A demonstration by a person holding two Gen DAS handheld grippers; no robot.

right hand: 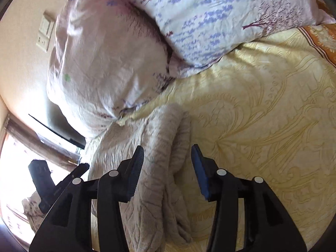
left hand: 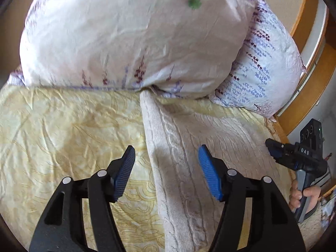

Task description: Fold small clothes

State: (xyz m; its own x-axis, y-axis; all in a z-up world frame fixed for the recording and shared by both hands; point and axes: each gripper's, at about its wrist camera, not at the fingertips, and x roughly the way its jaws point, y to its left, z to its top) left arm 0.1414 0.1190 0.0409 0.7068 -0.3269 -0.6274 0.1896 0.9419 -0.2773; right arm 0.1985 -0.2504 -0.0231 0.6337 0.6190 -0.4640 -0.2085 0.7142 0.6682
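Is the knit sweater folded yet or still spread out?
Partly folded: the knit sweater shows a doubled-over edge, lying on the bedsheet.

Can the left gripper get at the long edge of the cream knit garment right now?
Probably yes. The left gripper is open, and the knit garment lies on the yellow bedsheet with its edge between the fingers, nothing covering it.

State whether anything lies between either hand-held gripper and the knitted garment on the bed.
Nothing visible does. The left hand-held gripper and right hand-held gripper both hang open directly over the cream knitted garment, with only air between.
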